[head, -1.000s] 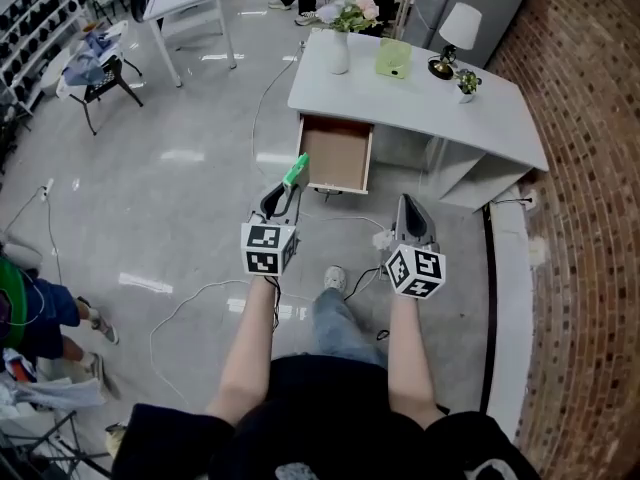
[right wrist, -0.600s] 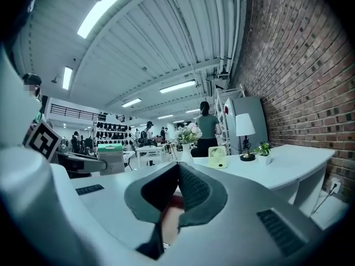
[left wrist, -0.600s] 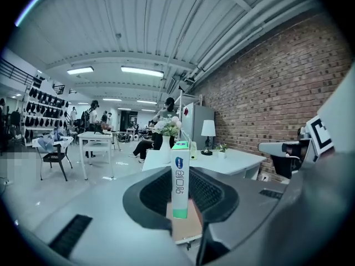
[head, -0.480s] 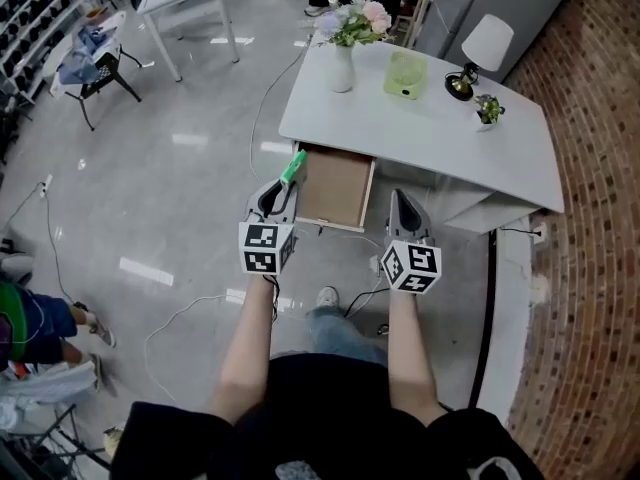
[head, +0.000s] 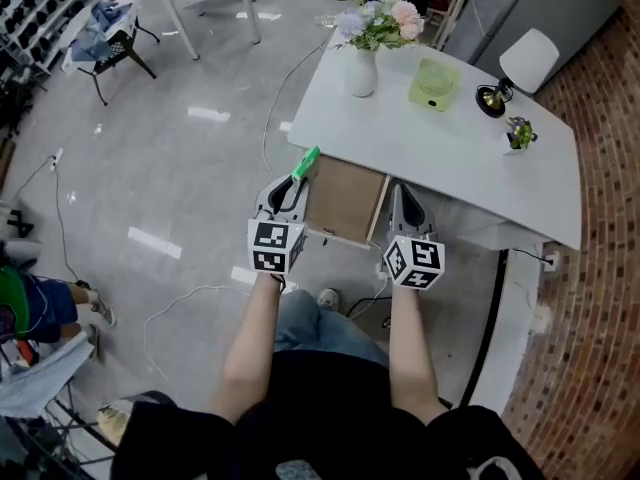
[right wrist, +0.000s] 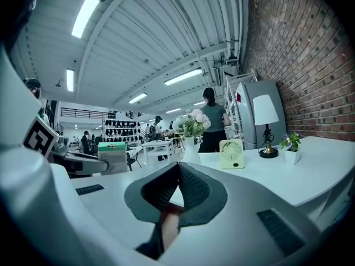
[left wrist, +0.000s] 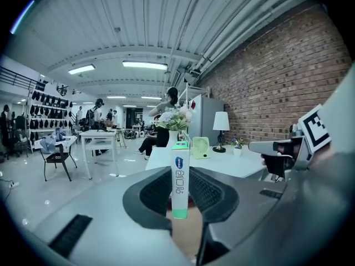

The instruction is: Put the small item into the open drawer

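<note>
A slim white carton [left wrist: 179, 179] with green ends and a blue logo is clamped upright in the left gripper [head: 292, 186], just off the white desk's [head: 440, 153] front edge. The desk's one open drawer [head: 345, 203] shows a brown floor. The right gripper [head: 405, 206], at the desk's front, is closed and empty. One vase [head: 361, 71] on the desk holds flowers.
</note>
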`<state>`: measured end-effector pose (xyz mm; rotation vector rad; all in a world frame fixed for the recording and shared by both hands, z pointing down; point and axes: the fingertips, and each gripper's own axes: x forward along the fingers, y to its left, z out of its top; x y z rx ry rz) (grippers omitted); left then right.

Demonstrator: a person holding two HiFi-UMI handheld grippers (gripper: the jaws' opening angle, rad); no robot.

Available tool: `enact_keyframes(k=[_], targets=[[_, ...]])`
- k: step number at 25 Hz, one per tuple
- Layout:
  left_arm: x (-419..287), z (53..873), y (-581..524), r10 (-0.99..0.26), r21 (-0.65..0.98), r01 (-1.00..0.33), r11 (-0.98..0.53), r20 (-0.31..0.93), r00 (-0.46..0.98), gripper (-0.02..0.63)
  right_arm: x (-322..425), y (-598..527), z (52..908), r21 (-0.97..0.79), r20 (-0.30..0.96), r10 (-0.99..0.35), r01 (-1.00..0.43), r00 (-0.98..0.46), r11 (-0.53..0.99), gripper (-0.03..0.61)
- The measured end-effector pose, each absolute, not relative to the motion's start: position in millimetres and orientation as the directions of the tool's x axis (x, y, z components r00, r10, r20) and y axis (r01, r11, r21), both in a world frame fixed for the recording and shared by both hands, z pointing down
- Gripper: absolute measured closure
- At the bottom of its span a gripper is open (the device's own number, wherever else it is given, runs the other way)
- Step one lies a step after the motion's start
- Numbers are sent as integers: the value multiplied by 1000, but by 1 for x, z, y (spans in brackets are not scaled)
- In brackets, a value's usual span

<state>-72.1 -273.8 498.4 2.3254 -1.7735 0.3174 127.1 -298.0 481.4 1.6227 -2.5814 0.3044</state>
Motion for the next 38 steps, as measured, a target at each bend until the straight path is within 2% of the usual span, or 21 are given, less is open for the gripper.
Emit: enact_keyframes(k=[17,29,38], targets=[[-60,525,-320,-871,35,-937,-348,357,337,517,118,-338,516,-126,269,-873,-914,-406,385,577],[-47,617,-314,-796,95,-928,-359,487,358,517,103,-339,603,-174,393,-815,-905,-426,389,577],[-44,714,-337,-742,120,-931,-344,573,348,515,90,-349,699,-190,478,-767,-903,-428,385,577]])
